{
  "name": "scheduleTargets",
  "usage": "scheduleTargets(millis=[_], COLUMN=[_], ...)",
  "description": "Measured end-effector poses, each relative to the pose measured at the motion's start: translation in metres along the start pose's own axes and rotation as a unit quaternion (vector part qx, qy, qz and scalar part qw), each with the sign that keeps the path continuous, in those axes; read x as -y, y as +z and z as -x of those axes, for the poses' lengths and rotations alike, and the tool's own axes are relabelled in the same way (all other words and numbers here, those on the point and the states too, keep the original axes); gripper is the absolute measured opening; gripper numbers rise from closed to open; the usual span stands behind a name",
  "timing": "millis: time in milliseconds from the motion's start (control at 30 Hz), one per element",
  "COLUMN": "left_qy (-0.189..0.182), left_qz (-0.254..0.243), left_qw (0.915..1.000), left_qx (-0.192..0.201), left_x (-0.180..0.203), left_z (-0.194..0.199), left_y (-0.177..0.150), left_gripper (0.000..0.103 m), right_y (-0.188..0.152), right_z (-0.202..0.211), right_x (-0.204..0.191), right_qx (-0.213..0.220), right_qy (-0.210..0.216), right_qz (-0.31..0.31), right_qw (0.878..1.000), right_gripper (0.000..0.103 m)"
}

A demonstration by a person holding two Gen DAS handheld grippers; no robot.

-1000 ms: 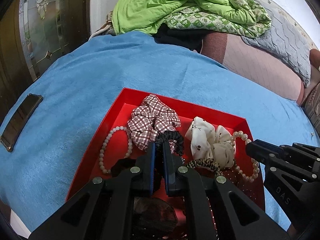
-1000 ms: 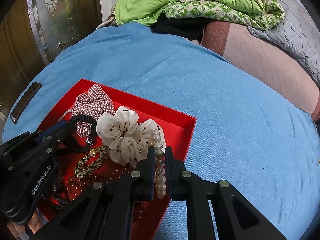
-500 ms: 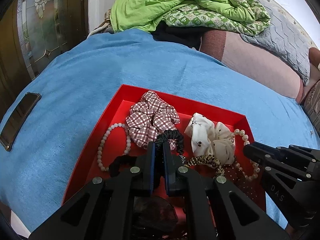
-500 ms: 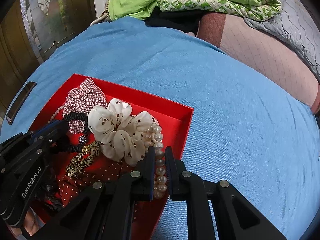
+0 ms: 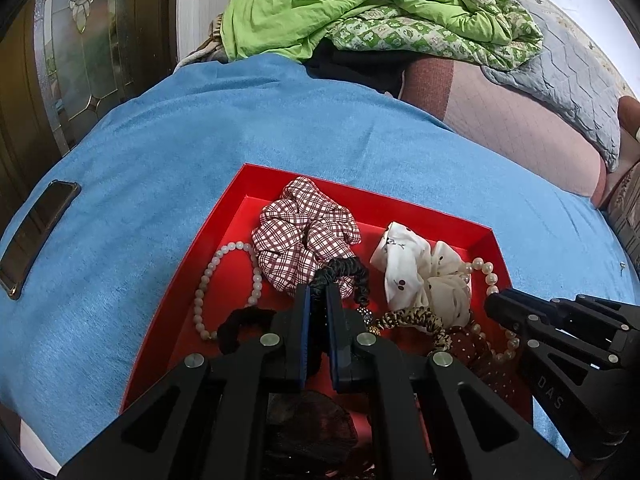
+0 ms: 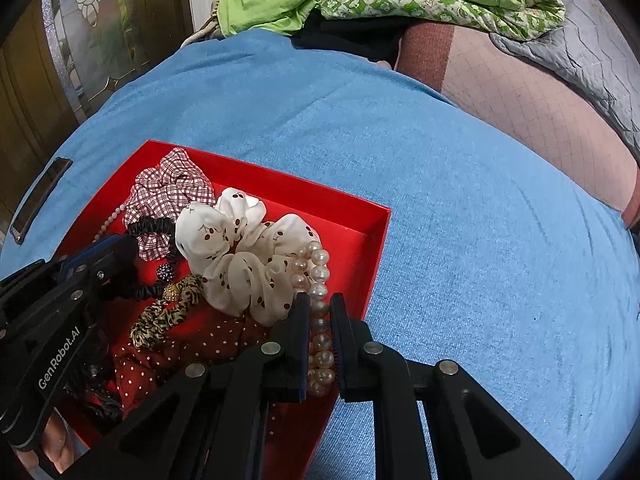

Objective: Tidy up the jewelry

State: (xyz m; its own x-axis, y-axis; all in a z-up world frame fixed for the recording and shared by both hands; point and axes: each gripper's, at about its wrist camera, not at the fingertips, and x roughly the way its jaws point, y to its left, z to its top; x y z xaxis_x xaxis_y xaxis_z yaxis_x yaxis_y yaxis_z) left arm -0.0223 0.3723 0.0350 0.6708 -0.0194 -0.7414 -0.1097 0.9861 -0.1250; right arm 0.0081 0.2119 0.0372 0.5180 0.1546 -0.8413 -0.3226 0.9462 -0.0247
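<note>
Red cardboard framed everything: the tray (image 5: 224, 216) sat on the blue blanket (image 5: 160, 152) in the lower middle of the left wrist view, crowded with hair ties and beads. We had our left gripper (image 5: 318, 300) pinched closed on the black hair tie (image 5: 344, 270), just below the checked scrunchie (image 5: 304, 236). Our right gripper (image 6: 320, 312) was clamped on the pearl bracelet (image 6: 320, 276) at the tray's right wall, low in the right wrist view, with the white spotted scrunchie (image 6: 240, 256) touching the beads on their left. A second bead bracelet (image 5: 208, 280) lay at the left of the tray.

To do this step well, we judged each piece should be lifted straight up and slowly, since the black tie seemed to run on beneath the gripper toward the leopard-print tie (image 5: 416, 316), and the pearls could drag the white scrunchie along. Keeping both grips firm and separating the hands gradually would likely avoid tangles.
</note>
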Motion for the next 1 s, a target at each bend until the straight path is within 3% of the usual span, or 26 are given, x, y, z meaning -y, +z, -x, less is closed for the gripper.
scheduleTargets(millis=[333,467,567,867,1000], left_qy=[-0.006,-0.008,-0.012,-0.017,-0.021], left_qz=[0.013,0.022,0.027,0.039,0.034], left_qw=[0.9999,0.9996,0.9991,0.9979,0.9974], left_qx=[0.006,0.018,0.031,0.049,0.06], left_x=[-0.006,-0.008,-0.009,-0.011,-0.007], left_z=[0.002,0.007,0.012,0.023,0.03], left_y=[-0.001,-0.001,0.0,-0.001,-0.003], left_gripper=[0.012,0.037,0.047,0.06,0.066], right_y=[-0.002,-0.002,-0.003,-0.006,-0.013], right_z=[-0.002,0.0,0.004,0.03,0.048], right_x=[0.003,0.004,0.003,0.008,0.012], right_qx=[-0.007,-0.003,0.004,0.03,0.046], right_qy=[0.005,0.011,0.014,0.022,0.021], right_qz=[-0.003,-0.006,-0.006,-0.025,-0.028], right_qw=[1.0,1.0,1.0,0.999,0.998], right_gripper=[0.014,0.019,0.03,0.034,0.044])
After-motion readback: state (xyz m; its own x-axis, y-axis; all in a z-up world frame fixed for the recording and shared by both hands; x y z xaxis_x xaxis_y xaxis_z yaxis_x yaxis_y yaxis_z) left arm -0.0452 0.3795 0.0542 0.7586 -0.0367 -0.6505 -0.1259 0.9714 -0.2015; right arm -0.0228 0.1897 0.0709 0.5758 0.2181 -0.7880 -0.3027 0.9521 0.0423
